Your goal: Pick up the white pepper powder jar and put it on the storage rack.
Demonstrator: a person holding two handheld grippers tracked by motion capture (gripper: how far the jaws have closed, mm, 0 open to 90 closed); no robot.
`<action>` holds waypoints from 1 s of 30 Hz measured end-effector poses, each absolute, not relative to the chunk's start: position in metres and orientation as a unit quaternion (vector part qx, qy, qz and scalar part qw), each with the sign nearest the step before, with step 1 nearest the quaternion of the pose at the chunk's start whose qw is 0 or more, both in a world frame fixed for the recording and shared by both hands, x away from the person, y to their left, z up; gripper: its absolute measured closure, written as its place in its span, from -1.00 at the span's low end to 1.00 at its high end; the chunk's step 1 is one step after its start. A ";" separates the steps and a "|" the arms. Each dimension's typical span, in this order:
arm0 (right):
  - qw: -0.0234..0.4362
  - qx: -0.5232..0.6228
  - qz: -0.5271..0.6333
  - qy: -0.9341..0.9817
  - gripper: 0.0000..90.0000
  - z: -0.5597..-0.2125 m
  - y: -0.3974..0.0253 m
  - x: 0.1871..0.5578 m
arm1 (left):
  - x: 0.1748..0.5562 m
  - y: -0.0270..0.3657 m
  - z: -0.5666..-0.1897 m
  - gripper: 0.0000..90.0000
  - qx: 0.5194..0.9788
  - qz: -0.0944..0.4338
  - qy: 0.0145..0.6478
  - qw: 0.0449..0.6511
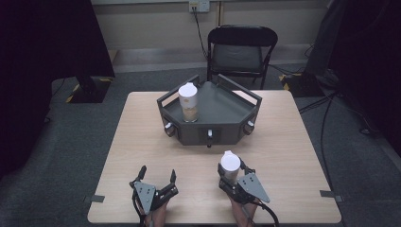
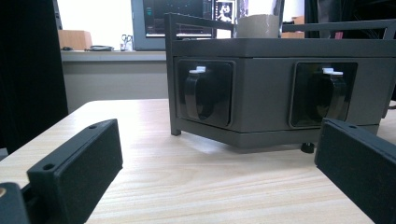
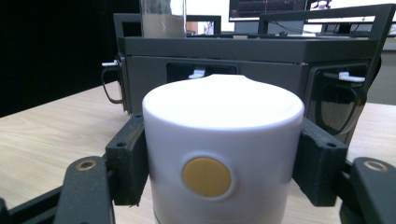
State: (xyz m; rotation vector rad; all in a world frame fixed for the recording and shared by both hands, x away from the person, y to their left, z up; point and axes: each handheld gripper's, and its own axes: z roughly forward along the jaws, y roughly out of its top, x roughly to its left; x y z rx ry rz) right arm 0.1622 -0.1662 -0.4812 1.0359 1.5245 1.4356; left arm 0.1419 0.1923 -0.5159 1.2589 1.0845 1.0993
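— What sits on the table (image 1: 142, 137)?
— A tray (image 1: 222, 111) at the far middle, a jar (image 1: 188, 102) standing in its left part.
— And nearer?
— A second jar (image 1: 230, 166) right of centre, between the right gripper's (image 1: 231, 176) jaws; the left gripper (image 1: 158, 176) lies left of it.

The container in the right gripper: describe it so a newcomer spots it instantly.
Start at the dark grey tray mid-table, then come to the near edge, right side. There the right gripper clamps a white container; unlike the clear jar on the tray, it's opaque with a yellow dot.
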 end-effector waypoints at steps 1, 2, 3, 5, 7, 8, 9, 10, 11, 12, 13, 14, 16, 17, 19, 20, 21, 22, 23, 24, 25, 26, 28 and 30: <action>0.394 0.407 0.567 0.599 -0.33 -0.482 -0.166 0.161 | 0.142 0.192 -0.516 -1.00 0.530 0.463 0.457 0.543; 0.395 0.407 0.567 0.598 -0.33 -0.481 -0.166 0.161 | 0.142 0.192 -0.516 -1.00 0.530 0.463 0.457 0.543; 0.395 0.406 0.568 0.598 -0.33 -0.481 -0.166 0.161 | 0.142 0.192 -0.516 -1.00 0.530 0.463 0.457 0.543; 0.392 0.405 0.568 0.599 -0.33 -0.479 -0.167 0.162 | 0.142 0.192 -0.516 -1.00 0.530 0.463 0.457 0.544; 0.391 0.404 0.568 0.602 -0.33 -0.477 -0.168 0.163 | 0.142 0.192 -0.516 -1.00 0.530 0.463 0.457 0.544; 0.389 0.403 0.568 0.603 -0.33 -0.476 -0.169 0.163 | 0.142 0.192 -0.516 -1.00 0.530 0.463 0.457 0.544; 0.386 0.401 0.569 0.605 -0.33 -0.473 -0.170 0.164 | 0.142 0.192 -0.516 -1.00 0.530 0.463 0.457 0.543; 0.386 0.401 0.569 0.605 -0.33 -0.473 -0.170 0.164 | 0.142 0.192 -0.516 -1.00 0.530 0.463 0.457 0.543; 0.384 0.401 0.568 0.607 -0.33 -0.472 -0.171 0.164 | 0.142 0.192 -0.516 -1.00 0.530 0.463 0.457 0.543; 0.370 0.403 0.574 0.609 -0.33 -0.469 -0.175 0.166 | 0.142 0.192 -0.516 -1.00 0.530 0.463 0.457 0.543; 0.364 0.406 0.579 0.607 -0.33 -0.468 -0.176 0.167 | 0.142 0.192 -0.516 -1.00 0.530 0.463 0.457 0.543; 0.362 0.406 0.579 0.607 -0.33 -0.467 -0.177 0.167 | 0.142 0.192 -0.516 -1.00 0.530 0.463 0.457 0.543; 0.364 0.405 0.578 0.608 -0.33 -0.466 -0.176 0.167 | 0.142 0.192 -0.516 -1.00 0.530 0.463 0.457 0.544; 0.365 0.402 0.574 0.613 -0.33 -0.463 -0.177 0.168 | 0.142 0.192 -0.516 -1.00 0.530 0.463 0.457 0.543; 0.362 0.403 0.573 0.615 -0.33 -0.460 -0.178 0.169 | 0.142 0.192 -0.516 -1.00 0.530 0.463 0.457 0.543; 0.362 0.403 0.573 0.615 -0.33 -0.460 -0.178 0.169 | 0.142 0.192 -0.516 -1.00 0.530 0.463 0.457 0.543; 0.361 0.403 0.573 0.616 -0.33 -0.458 -0.179 0.170 | 0.142 0.192 -0.516 -1.00 0.530 0.464 0.457 0.543; 0.361 0.402 0.573 0.616 -0.33 -0.457 -0.180 0.171 | 0.142 0.192 -0.516 -1.00 0.530 0.464 0.457 0.543; 0.361 0.401 0.572 0.618 -0.33 -0.456 -0.180 0.171 | 0.142 0.192 -0.516 -1.00 0.530 0.464 0.457 0.543; 0.361 0.401 0.572 0.618 -0.33 -0.456 -0.180 0.171 | 0.142 0.192 -0.516 -1.00 0.530 0.464 0.457 0.543; 0.362 0.397 0.569 0.623 -0.33 -0.453 -0.180 0.172 | 0.142 0.192 -0.516 -1.00 0.530 0.464 0.457 0.543; 0.363 0.396 0.568 0.624 -0.33 -0.452 -0.181 0.172 | 0.142 0.192 -0.516 -1.00 0.530 0.464 0.457 0.543; 0.361 0.394 0.569 0.625 -0.33 -0.449 -0.182 0.173 | 0.142 0.192 -0.516 -1.00 0.530 0.464 0.457 0.543; 0.359 0.392 0.569 0.627 -0.33 -0.446 -0.183 0.174 | 0.142 0.192 -0.516 -1.00 0.530 0.464 0.458 0.543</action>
